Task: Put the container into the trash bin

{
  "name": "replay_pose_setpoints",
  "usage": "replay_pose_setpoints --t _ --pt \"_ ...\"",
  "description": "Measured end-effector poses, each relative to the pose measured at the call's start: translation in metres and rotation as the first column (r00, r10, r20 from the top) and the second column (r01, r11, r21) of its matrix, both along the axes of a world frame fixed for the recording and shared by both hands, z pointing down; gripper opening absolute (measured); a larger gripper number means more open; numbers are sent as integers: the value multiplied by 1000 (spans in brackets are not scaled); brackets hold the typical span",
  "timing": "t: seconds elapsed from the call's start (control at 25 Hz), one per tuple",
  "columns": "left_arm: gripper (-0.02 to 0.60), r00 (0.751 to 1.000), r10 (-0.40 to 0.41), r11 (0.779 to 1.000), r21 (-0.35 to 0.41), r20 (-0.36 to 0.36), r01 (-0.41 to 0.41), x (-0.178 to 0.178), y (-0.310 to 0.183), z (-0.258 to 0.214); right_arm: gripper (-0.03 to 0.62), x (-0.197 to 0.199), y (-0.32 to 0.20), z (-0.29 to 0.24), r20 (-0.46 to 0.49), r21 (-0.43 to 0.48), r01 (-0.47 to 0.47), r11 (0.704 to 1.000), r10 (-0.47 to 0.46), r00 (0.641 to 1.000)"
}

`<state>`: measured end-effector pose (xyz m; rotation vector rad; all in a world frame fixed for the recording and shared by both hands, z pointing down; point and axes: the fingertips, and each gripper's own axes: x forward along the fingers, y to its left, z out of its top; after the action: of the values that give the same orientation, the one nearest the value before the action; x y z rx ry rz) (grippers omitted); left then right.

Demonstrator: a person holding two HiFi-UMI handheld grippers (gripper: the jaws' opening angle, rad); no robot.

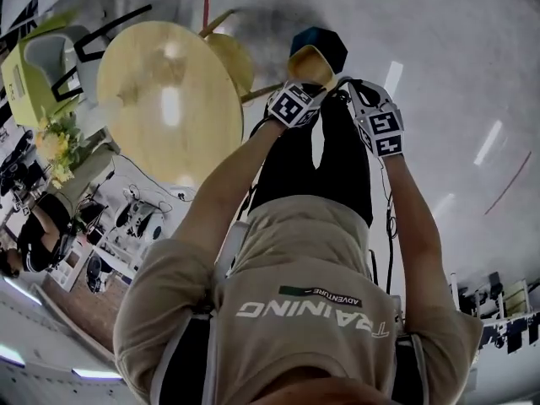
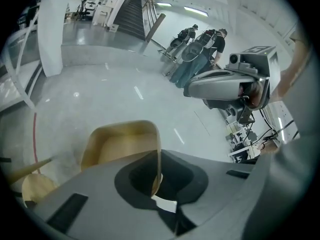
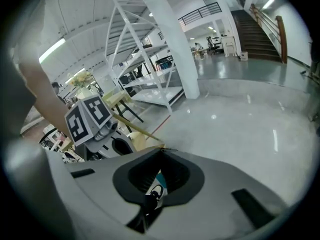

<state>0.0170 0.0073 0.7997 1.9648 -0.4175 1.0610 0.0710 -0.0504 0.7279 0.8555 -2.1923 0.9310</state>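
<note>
Closest to the lens is the person's beige shirt (image 1: 312, 310), both arms stretched forward and down over a pale polished floor (image 1: 439, 49). To the left stands a round wooden tabletop (image 1: 169, 99), nothing on it that bears on the job.

Ahead of the person's legs sits a dark teal trash bin (image 1: 325, 40). The tan plastic container (image 1: 309, 64) hangs in the air in front of it, overlapping its rim as seen from the head view. Whether it is truly above the opening or just short of it cannot be told. It seems to be carried there so that it can drop straight in, so the task looks close to its end, with the release not yet made.

The left tool (image 2: 157, 176) does the carrying. Its jaws are pressed onto one thin side wall of the container, which stands edge-on between them with the open tub leaning off to the left.

The right tool (image 3: 155, 181) sits just beside the left one. Its jaws are drawn together, with nothing plainly gripped. A small white-and-teal scrap shows in the slit, too small to name.
</note>
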Motion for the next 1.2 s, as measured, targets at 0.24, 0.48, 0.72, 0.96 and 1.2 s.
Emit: replay_pose_setpoints --t 0.24,0.48,0.72,0.96,1.2 --pt "25 999 33 999 -34 15 -32 -7 -3 79 3 2 2 73 -27 -53 17 998 -19 999" --pt "25 1000 2 997 -77 12 -1 -15 -3 135 3 1 17 133 -56 -114 33 993 -40 998" --pt "25 1000 30 997 -71 -8 -31 -5 -2 179 3 -10 23 182 -77 -137 113 984 -125 989" --pt "26 999 41 997 -60 -8 -41 1 -9 202 3 -5 27 215 -72 -194 110 975 -126 989" --pt "31 999 40 998 -41 -2 -40 0 -17 209 3 3 35 223 -91 -220 122 968 -145 985"
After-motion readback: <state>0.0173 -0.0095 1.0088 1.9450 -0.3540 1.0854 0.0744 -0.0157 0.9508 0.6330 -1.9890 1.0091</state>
